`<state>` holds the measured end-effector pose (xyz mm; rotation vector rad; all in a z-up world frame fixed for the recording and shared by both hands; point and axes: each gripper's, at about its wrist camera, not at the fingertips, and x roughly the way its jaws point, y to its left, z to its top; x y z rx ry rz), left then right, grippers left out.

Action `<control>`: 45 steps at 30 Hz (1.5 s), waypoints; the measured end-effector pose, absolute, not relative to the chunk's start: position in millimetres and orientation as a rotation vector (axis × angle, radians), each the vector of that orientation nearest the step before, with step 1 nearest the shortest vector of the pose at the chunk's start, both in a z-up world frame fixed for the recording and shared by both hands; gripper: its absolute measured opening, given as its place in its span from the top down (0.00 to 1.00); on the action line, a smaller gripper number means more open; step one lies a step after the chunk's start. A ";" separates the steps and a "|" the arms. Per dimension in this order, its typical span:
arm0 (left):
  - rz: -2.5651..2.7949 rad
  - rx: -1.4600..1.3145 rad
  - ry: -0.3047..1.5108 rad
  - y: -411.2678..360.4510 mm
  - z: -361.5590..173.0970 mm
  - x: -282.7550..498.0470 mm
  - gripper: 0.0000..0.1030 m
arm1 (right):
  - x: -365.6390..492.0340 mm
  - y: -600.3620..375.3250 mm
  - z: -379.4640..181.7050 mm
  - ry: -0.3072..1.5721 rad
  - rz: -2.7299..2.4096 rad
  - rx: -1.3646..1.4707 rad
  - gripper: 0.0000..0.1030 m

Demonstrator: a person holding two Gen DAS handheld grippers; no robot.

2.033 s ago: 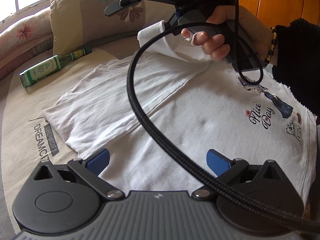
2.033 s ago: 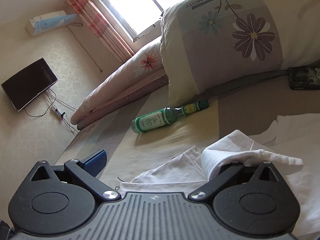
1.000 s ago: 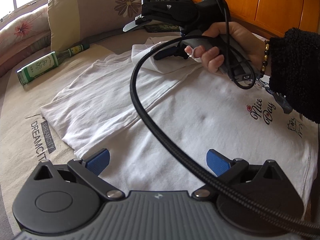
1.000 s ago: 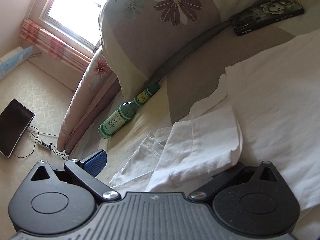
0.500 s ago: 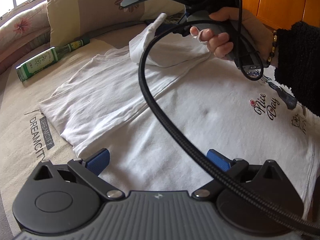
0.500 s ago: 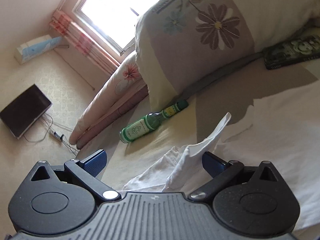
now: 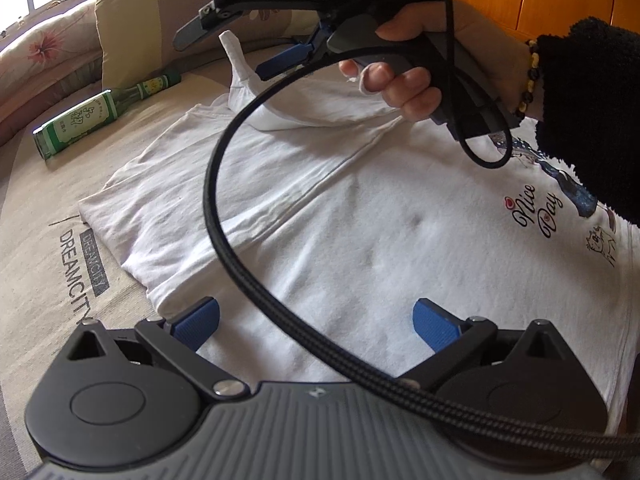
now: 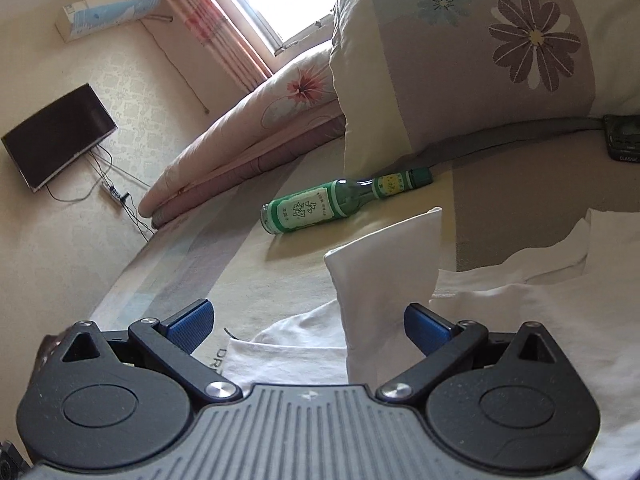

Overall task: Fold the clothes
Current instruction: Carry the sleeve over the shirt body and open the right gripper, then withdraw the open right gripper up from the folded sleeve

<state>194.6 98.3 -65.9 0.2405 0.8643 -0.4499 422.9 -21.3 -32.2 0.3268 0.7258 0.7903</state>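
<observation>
Jaws spread wide on both tools, nothing clenched. Left gripper [image 7: 316,322] hovering low over the white T-shirt [image 7: 360,216], blue pads [image 7: 198,320] apart above the hem area. Right gripper [image 8: 306,326] raised over the far side of the shirt, held in the person's hand [image 7: 404,80], black cable [image 7: 224,216] looping down from it. One sleeve [image 8: 384,264] standing up in a loose peak between the right pads, not pinched. T-shirt spread flat on the bed [image 7: 44,216], "Nice Day" print [image 7: 538,216] to the right. Green bottle [image 8: 340,204] lying on its side beyond the shirt, near a flowered pillow [image 8: 480,52]. Phone [image 8: 622,140] at the pillow's foot.
</observation>
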 end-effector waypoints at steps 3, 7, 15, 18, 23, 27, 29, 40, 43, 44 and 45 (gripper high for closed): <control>-0.453 0.242 0.860 98.0 -65.1 194.1 0.01 | 417.5 -23.1 -28.8 0.735 0.746 0.217 0.04; -0.478 0.230 0.841 98.0 -62.0 191.9 0.01 | 413.7 -26.7 -20.9 0.735 0.790 0.204 0.04; -0.487 0.230 0.835 97.2 -61.8 190.9 0.01 | 414.0 26.2 -18.1 0.793 0.912 0.196 0.04; -0.479 0.231 0.835 98.0 -61.7 190.7 0.01 | 403.4 38.3 -23.6 0.806 0.919 0.132 0.04; -0.499 0.227 0.819 96.3 -59.4 189.0 0.01 | 404.4 11.7 -7.7 0.749 0.806 0.110 0.04; -0.508 0.228 0.817 95.1 -59.9 189.2 0.01 | 403.7 -22.8 18.4 0.672 0.678 -0.008 0.04; -0.512 0.228 0.814 94.7 -59.2 188.5 0.01 | 402.1 -39.7 29.5 0.644 0.590 -0.107 0.04; -0.531 0.142 0.731 109.5 -39.6 183.9 0.01 | 381.0 -98.8 9.5 0.640 0.404 -0.410 0.08; -0.481 0.112 0.733 122.5 -38.4 187.6 0.01 | 360.1 -68.6 -5.2 0.589 0.473 -0.499 0.18; -0.463 0.100 0.735 127.4 -38.2 188.9 0.01 | 353.4 -57.8 -10.2 0.567 0.500 -0.533 0.20; -0.445 0.088 0.736 132.9 -38.2 190.1 0.01 | 345.5 -42.4 -15.1 0.538 0.536 -0.578 0.24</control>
